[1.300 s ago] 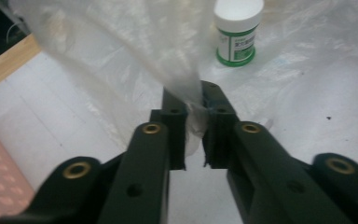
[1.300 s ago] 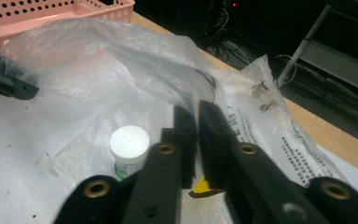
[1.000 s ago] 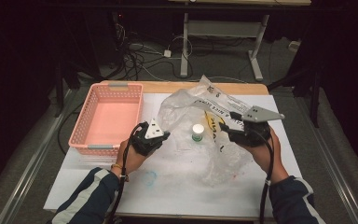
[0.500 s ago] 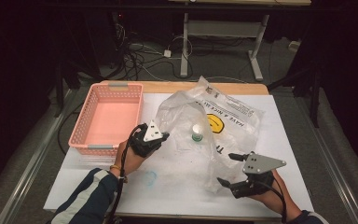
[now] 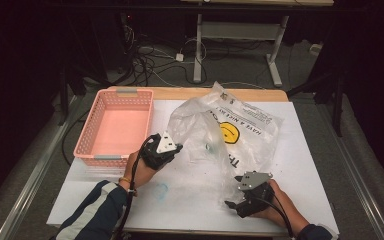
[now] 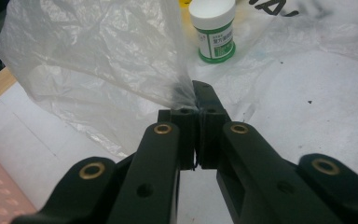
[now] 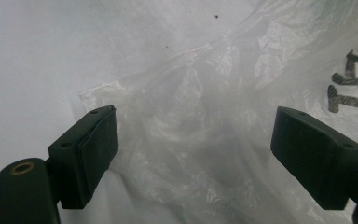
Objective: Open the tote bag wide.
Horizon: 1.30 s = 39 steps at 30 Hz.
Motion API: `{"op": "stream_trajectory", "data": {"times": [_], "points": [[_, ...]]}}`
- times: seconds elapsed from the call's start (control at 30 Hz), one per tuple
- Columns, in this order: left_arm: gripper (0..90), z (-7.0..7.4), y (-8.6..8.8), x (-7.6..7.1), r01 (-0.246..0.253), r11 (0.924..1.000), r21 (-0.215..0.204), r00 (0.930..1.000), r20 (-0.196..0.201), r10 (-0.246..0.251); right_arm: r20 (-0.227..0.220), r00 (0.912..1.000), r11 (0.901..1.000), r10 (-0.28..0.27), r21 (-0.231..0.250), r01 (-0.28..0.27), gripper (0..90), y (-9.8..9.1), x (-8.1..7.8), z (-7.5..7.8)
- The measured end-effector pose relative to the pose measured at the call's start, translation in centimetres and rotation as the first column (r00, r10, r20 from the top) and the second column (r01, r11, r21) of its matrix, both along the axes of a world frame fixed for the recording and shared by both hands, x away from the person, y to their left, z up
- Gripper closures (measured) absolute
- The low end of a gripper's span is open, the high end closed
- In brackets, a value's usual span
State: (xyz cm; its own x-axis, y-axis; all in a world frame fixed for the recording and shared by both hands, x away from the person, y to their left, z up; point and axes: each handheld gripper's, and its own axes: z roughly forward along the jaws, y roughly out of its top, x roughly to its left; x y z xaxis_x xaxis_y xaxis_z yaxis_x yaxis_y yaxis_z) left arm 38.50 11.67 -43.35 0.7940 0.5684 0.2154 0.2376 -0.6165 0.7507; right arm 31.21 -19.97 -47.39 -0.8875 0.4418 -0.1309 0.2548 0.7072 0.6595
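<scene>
A clear plastic bag [image 5: 230, 131] with a yellow smiley and black lettering lies on the white table sheet. My left gripper [image 5: 176, 148] is shut on the bag's left edge [image 6: 121, 70], holding it up. A small white jar with a green label [image 6: 214, 30] stands inside the bag, seen faintly in the high view [image 5: 211, 148]. My right gripper [image 5: 231, 202] is open near the table's front edge, jaws wide apart over the bag's near corner [image 7: 186, 140], gripping nothing.
A pink basket [image 5: 114, 126] stands at the left of the table. The white sheet [image 5: 305, 165] covers a wooden table top; its front edge runs just below my right hand. A desk frame and cables stand on the floor behind.
My right gripper let go of the bag near its middle, drew back to the front right of the table and opened. The left gripper kept its hold and barely moved.
</scene>
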Motion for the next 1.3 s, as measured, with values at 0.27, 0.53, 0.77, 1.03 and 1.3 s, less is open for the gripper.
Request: {"op": "stream_trajectory", "data": {"times": [0.27,0.53,0.77,1.03,1.3], "points": [[85.8,-0.1,0.3,0.1,-0.016,0.9998,0.013,0.9999,0.004,0.016,-0.064,0.9956,0.9961,-0.069,0.050,0.072,65.6,-0.9,1.4,0.0],[85.8,0.4,0.7,0.0,-0.038,0.9993,-0.002,0.9990,0.026,0.038,0.000,0.9946,0.9946,-0.103,0.011,0.103,88.4,-0.7,1.7,0.5],[85.8,3.0,2.3,-0.6,-0.047,0.9963,-0.071,0.9938,0.097,0.054,0.135,0.9803,0.9771,-0.144,0.176,0.119,89.0,-1.9,0.7,5.0],[85.8,7.1,4.4,-1.9,-0.037,0.9881,-0.149,0.9830,0.173,0.063,0.311,0.9370,0.9486,-0.158,0.311,0.057,89.5,-3.3,-1.1,11.2],[85.8,10.0,5.1,-1.3,-0.042,0.9856,-0.164,0.9728,0.218,0.078,0.412,0.8853,0.9329,-0.216,0.355,0.063,89.7,-4.5,-0.4,14.8]]}}
